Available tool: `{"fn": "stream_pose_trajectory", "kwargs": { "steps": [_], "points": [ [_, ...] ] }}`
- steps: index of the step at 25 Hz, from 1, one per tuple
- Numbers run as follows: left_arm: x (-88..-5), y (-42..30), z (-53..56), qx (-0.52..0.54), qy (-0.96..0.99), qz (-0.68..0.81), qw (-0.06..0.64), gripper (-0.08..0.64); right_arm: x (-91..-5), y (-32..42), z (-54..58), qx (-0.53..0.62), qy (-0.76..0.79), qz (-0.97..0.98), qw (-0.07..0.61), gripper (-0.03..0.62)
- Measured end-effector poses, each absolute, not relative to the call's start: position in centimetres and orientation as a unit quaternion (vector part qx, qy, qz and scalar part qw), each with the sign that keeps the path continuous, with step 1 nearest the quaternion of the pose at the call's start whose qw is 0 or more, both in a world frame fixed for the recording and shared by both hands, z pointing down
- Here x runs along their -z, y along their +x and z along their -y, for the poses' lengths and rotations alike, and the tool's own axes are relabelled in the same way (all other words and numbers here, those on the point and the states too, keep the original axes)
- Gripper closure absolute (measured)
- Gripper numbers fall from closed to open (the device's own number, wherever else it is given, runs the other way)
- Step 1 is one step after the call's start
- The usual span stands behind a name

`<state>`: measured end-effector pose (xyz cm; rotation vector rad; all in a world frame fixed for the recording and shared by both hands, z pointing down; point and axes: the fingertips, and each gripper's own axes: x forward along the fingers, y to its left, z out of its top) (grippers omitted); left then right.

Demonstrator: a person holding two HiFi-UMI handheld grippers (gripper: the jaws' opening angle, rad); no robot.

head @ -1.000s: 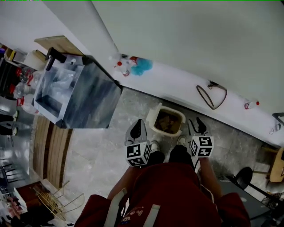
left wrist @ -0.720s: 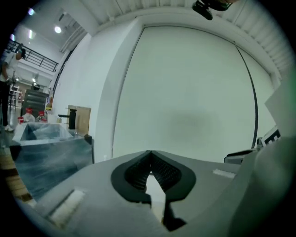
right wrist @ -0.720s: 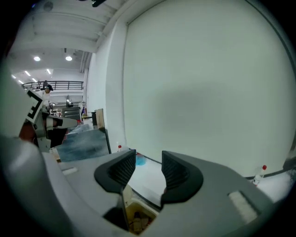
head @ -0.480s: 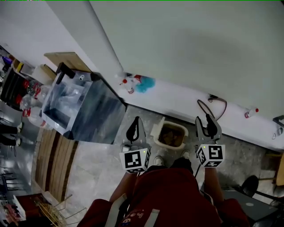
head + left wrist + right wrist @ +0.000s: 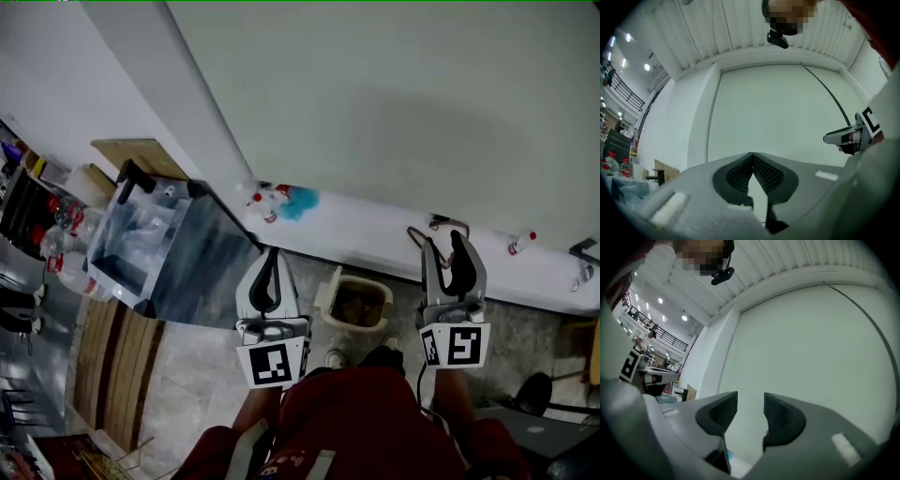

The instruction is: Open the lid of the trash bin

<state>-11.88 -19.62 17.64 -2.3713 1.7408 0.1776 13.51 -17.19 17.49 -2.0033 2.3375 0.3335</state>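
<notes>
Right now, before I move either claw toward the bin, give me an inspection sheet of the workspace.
Surface: grey tiled floor, with a wood-strip patch at the left.
Job's things: trash bin on the floor just ahead of the person's feet; its lid looks already swung up at the bin's left side, and brownish contents show.
Clutter: spray bottles and a blue item at the wall base; small bottle farther right.
Grippers: left claw shut, empty; right claw open, empty; both raised toward the wall, clear of the bin.
Cables: looped cable at the wall base.
Surroundings: trolley at the left; pale wall ahead.
</notes>
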Motion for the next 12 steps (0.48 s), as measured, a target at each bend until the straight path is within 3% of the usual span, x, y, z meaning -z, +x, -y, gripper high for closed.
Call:
{"fn": "stream_pose_trajectory", "kwargs": {
  "steps": [12],
  "points": [
    [-15.0, -11.1, 19.8, -0.079, -0.815, -0.563, 0.113, 0.555, -16.2, 12.3, 17.0, -0.132, -0.647, -0.751, 0.008, 0.446]
  ]
}}
